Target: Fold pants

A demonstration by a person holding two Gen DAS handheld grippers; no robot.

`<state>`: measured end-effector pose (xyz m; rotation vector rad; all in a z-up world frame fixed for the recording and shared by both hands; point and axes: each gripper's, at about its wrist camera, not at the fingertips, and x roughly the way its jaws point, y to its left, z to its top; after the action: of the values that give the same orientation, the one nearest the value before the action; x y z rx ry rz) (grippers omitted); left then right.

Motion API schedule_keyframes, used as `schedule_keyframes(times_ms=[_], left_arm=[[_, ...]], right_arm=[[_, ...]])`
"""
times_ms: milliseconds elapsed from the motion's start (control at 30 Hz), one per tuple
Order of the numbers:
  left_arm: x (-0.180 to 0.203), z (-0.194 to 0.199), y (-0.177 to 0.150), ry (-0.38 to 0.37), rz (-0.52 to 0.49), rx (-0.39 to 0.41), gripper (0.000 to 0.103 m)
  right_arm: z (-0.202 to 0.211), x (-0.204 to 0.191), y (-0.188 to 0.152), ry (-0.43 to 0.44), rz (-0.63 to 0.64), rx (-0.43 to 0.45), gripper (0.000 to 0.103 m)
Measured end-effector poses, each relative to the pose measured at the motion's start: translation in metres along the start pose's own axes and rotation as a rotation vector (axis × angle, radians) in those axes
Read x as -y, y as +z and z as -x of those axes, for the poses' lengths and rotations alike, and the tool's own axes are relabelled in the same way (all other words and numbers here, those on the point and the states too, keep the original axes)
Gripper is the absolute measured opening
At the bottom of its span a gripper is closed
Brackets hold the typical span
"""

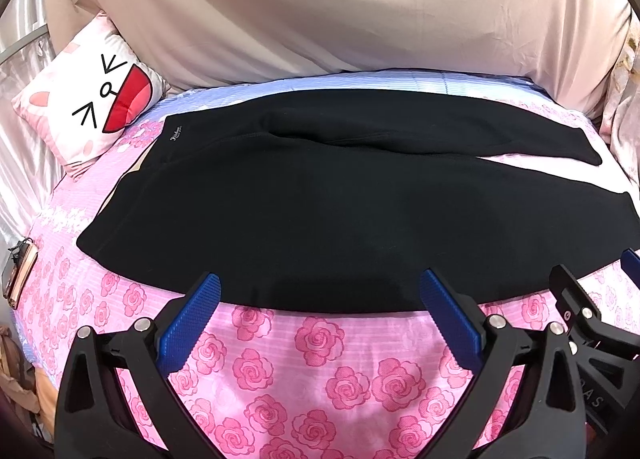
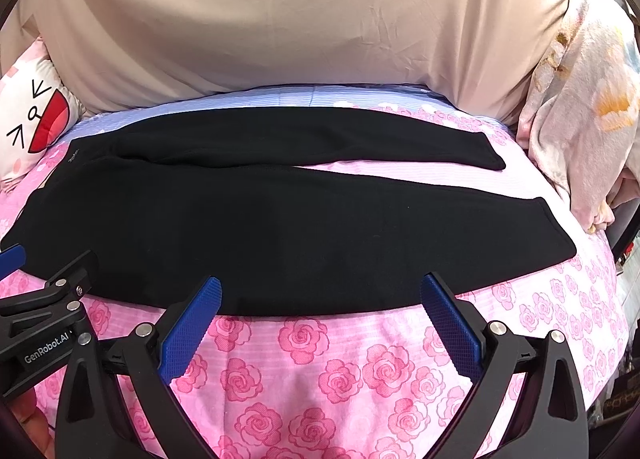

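Note:
Black pants (image 1: 320, 203) lie flat on the bed, waistband at the left, both legs running right with a narrow gap between them; they also show in the right wrist view (image 2: 280, 219). My left gripper (image 1: 320, 283) is open and empty, its blue pads (image 1: 192, 323) just short of the pants' near edge. My right gripper (image 2: 322, 285) is open and empty at the same near edge, further right. The right gripper shows at the right edge of the left wrist view (image 1: 592, 311); the left gripper shows at the left edge of the right wrist view (image 2: 48, 299).
The bed has a pink rose-print sheet (image 1: 320, 379). A cat-face pillow (image 1: 92, 103) sits at the far left. A beige blanket (image 1: 340, 7) piles up behind the pants. A floral quilt (image 2: 584, 107) lies at the right. A phone (image 1: 18, 275) lies at the bed's left edge.

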<state>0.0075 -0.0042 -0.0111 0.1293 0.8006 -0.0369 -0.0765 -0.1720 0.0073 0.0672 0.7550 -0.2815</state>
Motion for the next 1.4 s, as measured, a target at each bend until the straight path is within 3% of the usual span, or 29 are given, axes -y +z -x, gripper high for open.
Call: schedule_keyframes(times_ms=[767,900,1067,1200,1300,1400], left_arm=[[0.0,-0.016,0.005,0.017,0.004,-0.023,0.098],[-0.019,-0.018,0.012,0.016,0.035,-0.022,0.098],[-0.054,-0.015,0.029,-0.007,0.109,0.024,0.098],[-0.089,-0.016,0.053,-0.05,0.23,0.058,0.098],[-0.109,-0.023,0.072,-0.009,0.287,0.071,0.098],[-0.126,-0.041,0.098,0.048,0.262,0.04,0.098]], right_arm=[[-0.023,0.014,0.007,0.028,0.0,-0.025,0.098],[-0.045,0.064,0.031,0.072,-0.019,-0.039,0.098],[-0.098,0.167,0.088,0.013,-0.058,-0.031,0.098],[-0.173,0.247,0.139,-0.069,-0.107,-0.081,0.098],[-0.224,0.286,0.167,-0.067,-0.149,-0.112,0.093],[-0.263,0.306,0.185,-0.089,-0.174,-0.139,0.093]])
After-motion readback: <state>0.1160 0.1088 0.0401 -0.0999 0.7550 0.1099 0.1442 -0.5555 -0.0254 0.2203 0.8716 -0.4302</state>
